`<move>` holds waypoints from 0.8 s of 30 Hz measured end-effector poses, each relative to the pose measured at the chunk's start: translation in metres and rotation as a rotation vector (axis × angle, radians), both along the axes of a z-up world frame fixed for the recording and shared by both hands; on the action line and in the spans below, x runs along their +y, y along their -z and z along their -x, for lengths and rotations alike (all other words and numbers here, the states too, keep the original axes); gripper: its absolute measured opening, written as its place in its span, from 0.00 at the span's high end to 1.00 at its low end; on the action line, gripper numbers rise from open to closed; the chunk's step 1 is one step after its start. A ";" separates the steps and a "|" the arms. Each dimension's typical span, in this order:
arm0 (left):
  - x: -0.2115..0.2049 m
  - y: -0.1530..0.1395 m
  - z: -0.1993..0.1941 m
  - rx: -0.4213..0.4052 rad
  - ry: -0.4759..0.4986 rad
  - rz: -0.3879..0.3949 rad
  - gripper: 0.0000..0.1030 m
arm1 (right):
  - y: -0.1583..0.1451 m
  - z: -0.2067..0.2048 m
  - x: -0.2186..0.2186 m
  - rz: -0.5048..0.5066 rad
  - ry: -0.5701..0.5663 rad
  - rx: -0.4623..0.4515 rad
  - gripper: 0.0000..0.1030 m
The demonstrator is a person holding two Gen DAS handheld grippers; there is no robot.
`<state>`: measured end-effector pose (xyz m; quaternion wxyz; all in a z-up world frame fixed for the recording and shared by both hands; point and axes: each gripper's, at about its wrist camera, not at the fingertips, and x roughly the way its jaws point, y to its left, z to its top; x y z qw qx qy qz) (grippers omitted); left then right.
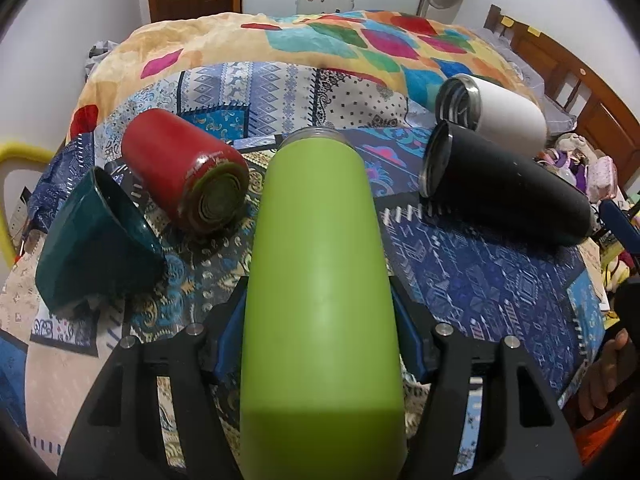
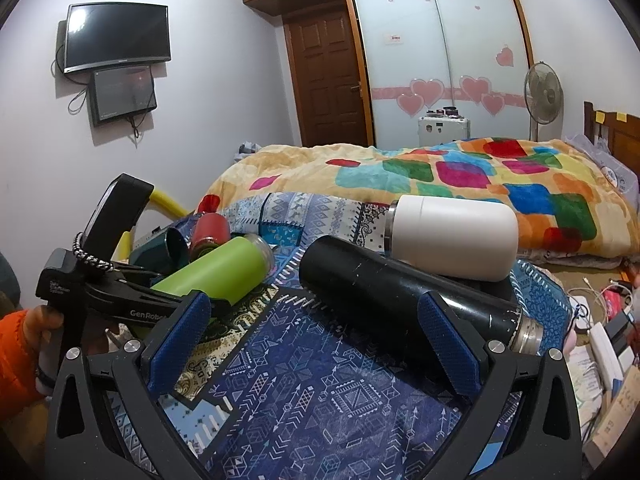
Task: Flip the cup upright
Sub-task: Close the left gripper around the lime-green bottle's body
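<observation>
A lime green cup (image 1: 320,264) lies lengthwise between my left gripper's (image 1: 320,320) blue pads, mouth pointing away; the gripper is shut on it. In the right wrist view the green cup (image 2: 216,268) is held tilted just above the patterned cloth. A red cup (image 1: 188,172), a dark teal cup (image 1: 96,240), a black cup (image 1: 508,188) and a white cup (image 1: 504,112) lie on their sides. My right gripper (image 2: 316,340) is open and empty above the blue cloth, its right pad beside the black cup (image 2: 400,280).
The cups rest on a patterned blue cloth (image 2: 320,392) over a bed with a colourful blanket (image 2: 460,176). A wooden headboard (image 1: 568,64) stands at the right. Clutter and cables (image 2: 600,320) lie on the floor to the right. The white cup (image 2: 452,236) leans on the black one.
</observation>
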<state>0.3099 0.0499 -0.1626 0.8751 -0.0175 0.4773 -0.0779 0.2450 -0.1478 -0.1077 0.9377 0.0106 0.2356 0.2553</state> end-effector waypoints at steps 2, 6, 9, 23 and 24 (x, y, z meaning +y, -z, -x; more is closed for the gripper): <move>-0.002 -0.002 0.005 -0.003 0.007 0.001 0.38 | -0.002 0.002 -0.001 0.001 -0.002 -0.003 0.00; -0.002 -0.013 0.020 -0.036 -0.001 0.014 0.38 | -0.005 0.008 -0.001 0.007 -0.004 -0.015 0.00; -0.001 -0.026 0.033 -0.068 -0.004 0.017 0.38 | -0.009 0.015 0.000 0.017 -0.003 -0.032 0.00; -0.032 -0.066 0.093 -0.159 0.039 0.018 0.38 | -0.029 0.047 -0.009 0.003 0.003 -0.081 0.00; -0.035 -0.066 0.096 -0.158 0.047 0.020 0.38 | -0.029 0.049 -0.010 0.003 0.005 -0.082 0.00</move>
